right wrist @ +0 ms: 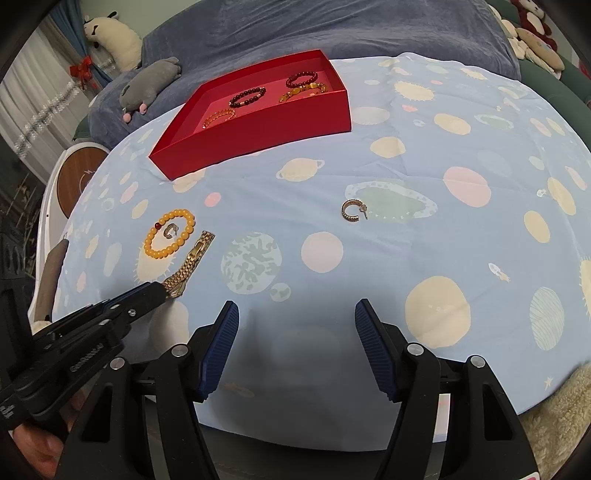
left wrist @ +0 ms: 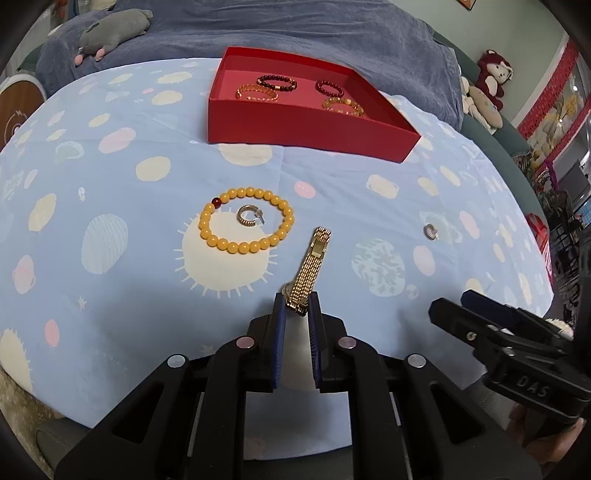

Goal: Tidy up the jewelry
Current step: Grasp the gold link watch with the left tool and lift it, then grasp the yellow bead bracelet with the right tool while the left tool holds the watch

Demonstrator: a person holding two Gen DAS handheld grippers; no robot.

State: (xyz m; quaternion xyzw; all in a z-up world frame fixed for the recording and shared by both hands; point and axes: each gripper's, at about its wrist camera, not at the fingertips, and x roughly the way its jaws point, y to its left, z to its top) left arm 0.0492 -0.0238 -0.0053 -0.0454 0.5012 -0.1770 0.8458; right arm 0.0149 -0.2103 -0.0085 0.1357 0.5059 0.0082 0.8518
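My left gripper is shut on the near end of a gold watch, whose metal band stretches away across the blue planet-print cloth. Just beyond it lies a yellow bead bracelet with a small hoop earring inside its ring. A second hoop earring lies alone further right. A red box at the back holds several bead bracelets. My right gripper hovers open over bare cloth with nothing between its fingers. The left gripper and the watch show at that view's left.
A grey plush toy rests on the dark blue blanket behind the cloth. More plush toys sit at the back right. A round wooden-topped stand is off the left edge. The cloth drops off at the near edge.
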